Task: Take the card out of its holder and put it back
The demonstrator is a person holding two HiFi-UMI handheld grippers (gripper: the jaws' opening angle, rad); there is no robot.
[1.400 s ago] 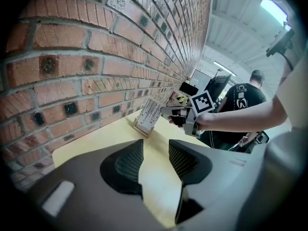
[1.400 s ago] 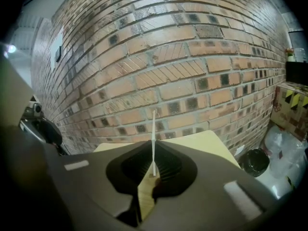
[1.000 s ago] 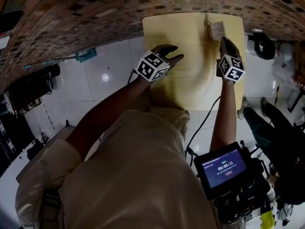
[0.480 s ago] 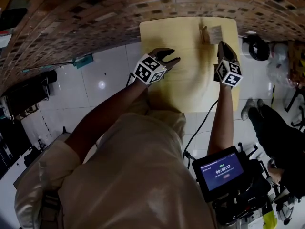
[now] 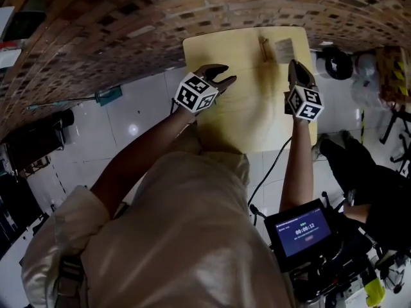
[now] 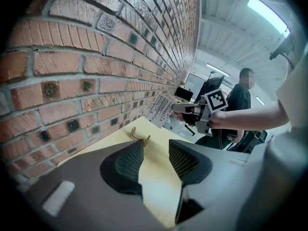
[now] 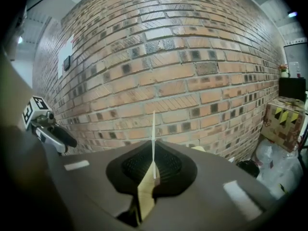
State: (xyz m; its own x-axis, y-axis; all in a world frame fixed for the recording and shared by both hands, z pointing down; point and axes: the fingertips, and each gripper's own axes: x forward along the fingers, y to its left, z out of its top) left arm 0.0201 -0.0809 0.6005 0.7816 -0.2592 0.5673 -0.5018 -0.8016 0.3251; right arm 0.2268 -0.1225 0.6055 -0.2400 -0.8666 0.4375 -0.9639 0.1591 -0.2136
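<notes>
**Card out of its holder, clamped in the right gripper**

Arms: Both forearms reach forward over the table (image 5: 244, 124). The left arm angles in from the left. The left gripper (image 5: 221, 77) sits at the table's left edge and points across the top. Its jaws stand well apart, with only bare table top showing between them. The right arm runs straight along the table's right side. The right gripper (image 5: 297, 66) sits near the far right corner with its marker cube facing up. Its jaws are closed on the card (image 7: 153, 129), which stands edge-on and upright between the pads.

Task item: From the left gripper view, the card (image 6: 161, 110) is lifted clear of the table and tilted. It is beside the small wooden holder (image 6: 139, 135) and not touching it. The holder (image 5: 264, 46) stands empty near the table's far edge, just left of the card (image 5: 283, 47).

Surface and room: The table is pale yellow and set against a red brick wall (image 5: 128, 18). The floor (image 5: 138, 104) is white glossy tile. A device with a lit screen (image 5: 302, 230) is at lower right in the head view. A cardboard box with yellow-and-black tape (image 7: 284, 119) stands to the right. A second person (image 6: 239, 97) is in the background.
</notes>
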